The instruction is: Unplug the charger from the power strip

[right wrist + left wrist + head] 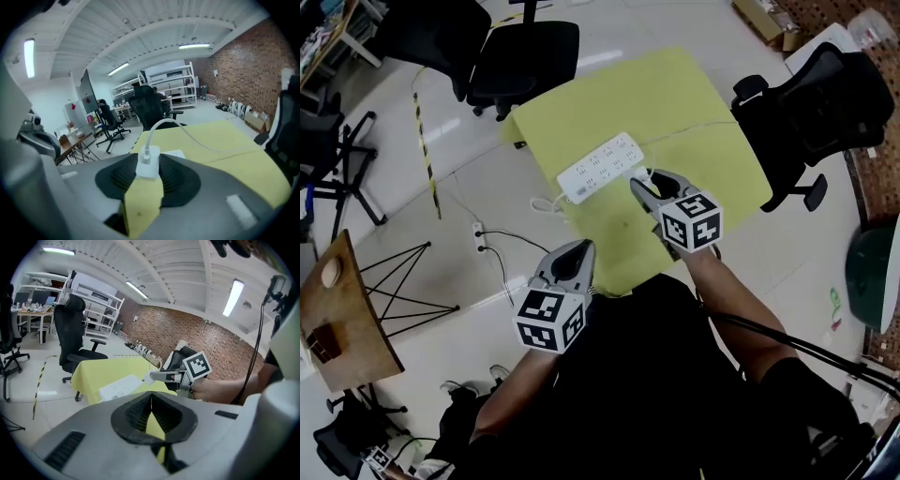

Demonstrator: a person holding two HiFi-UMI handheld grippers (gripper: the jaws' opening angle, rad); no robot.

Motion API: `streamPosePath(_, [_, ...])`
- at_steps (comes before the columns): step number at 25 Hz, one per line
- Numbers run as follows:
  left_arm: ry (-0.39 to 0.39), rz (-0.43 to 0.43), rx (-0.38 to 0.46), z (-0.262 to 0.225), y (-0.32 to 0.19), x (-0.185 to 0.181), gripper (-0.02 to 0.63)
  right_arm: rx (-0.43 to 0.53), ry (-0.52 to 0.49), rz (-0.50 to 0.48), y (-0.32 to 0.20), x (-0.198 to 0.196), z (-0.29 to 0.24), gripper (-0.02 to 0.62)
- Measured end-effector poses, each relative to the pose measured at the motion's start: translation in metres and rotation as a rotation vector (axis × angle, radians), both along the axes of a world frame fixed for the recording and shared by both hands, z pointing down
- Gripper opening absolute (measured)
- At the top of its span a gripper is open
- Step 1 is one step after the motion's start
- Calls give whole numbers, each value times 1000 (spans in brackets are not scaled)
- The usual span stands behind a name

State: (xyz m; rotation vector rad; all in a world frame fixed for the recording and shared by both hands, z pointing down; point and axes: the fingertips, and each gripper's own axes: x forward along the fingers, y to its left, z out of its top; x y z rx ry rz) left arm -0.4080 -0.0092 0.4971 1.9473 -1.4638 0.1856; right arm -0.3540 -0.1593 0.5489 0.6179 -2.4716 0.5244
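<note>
Head view. Power strip (600, 167): lies flat and white on the yellow table (694, 94). Right gripper (641, 185): hangs just beside the strip's near edge and clamps the white charger (638, 175). Cable (703, 125): trails off across the table. Left gripper (583, 247): hovers nearer the body, off the table's edge.

Left gripper view. Left gripper (151, 398): closed, pads meeting at the tips, nothing between them. Beyond: right gripper (157, 377) with the charger, raised clear of the strip (121, 386).

Right gripper view. Charger (148, 165): pinched between both pads, cable (187, 131) arcing away over the table. Behind it: a corner of the strip (177, 153).
</note>
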Motion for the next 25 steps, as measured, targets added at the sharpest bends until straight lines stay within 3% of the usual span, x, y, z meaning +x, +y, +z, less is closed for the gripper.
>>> streamPosePath(6, [-3, 77, 22, -5, 5, 29, 8, -99, -56, 175, 4, 74, -1, 140])
streamPosePath(12, [-30, -43, 11, -9, 15, 33, 8, -238, -73, 237, -4, 140, 26, 140])
streamPosePath(19, [-40, -222, 5, -19, 10, 65, 8, -562, -98, 206, -10, 170, 84, 140])
streamPosePath(22, [-62, -293, 3, -26, 9, 79, 8, -622, -115, 155, -8, 176, 98, 140])
streamPosePath(25, [-77, -348, 4, -32, 12, 95, 8, -621, -85, 92, -8, 183, 110, 140])
